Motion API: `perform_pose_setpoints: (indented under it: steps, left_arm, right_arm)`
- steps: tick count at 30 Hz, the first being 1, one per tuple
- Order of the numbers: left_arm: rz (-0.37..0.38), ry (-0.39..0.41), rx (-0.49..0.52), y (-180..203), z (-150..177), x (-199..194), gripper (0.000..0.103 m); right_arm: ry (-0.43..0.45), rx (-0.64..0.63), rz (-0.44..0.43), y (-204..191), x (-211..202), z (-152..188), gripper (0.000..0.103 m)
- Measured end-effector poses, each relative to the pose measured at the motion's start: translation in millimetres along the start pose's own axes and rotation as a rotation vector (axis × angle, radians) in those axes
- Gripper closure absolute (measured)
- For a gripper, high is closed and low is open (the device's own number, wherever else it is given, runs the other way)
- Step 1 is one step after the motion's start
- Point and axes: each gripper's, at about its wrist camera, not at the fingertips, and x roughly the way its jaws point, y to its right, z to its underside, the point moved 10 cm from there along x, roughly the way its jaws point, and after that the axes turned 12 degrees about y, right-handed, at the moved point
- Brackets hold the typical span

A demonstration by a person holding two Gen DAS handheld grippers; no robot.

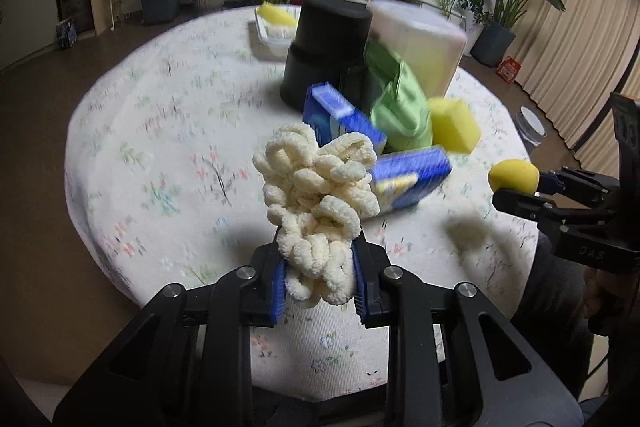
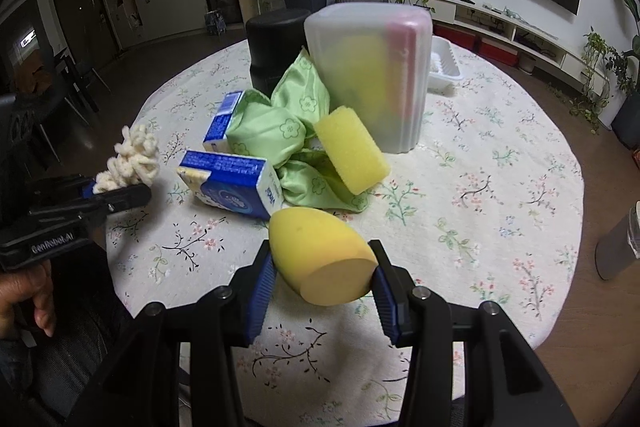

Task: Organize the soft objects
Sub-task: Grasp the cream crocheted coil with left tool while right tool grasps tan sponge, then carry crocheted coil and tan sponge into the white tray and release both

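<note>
Pinching fluffy yarn bundle (image 1: 316,203) low, left hand-held gripper (image 1: 320,279); right hand-held gripper (image 2: 324,275) squeezes egg sponge (image 2: 320,255) — both light, squashy; grip mid-body.

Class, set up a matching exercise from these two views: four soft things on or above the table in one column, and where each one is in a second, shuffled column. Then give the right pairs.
Things
1. fluffy cream yarn bundle
2. egg-shaped yellow sponge
3. rectangular yellow sponge
4. green satin cloth

Places
A. leaning on the cloth, before the translucent container
B. clamped in the right tongs
C. heaped between the blue packets and the container
D. clamped in the left tongs

Pairs: 1-D, 2-B, 3-A, 4-C
</note>
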Motion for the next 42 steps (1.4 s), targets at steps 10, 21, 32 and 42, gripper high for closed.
perform_pose_setpoints:
  steps: [10,21,32,42]
  left_arm:
    - [0.009,0.073,0.046,1,-67,-12,0.079]
    - [0.001,0.091,0.067,-16,-122,15,0.079]
    - [-0.004,0.088,0.121,-26,-173,55,0.079]
    - [0.04,0.041,0.239,-37,-220,124,0.079]
  right_arm:
    - [0.065,-0.019,0.057,31,-25,-48,0.055]
    - [0.119,-0.049,0.11,73,-22,-110,0.055]
    - [0.125,-0.076,0.128,99,13,-156,0.055]
    - [0.083,-0.094,0.097,147,71,-210,0.055]
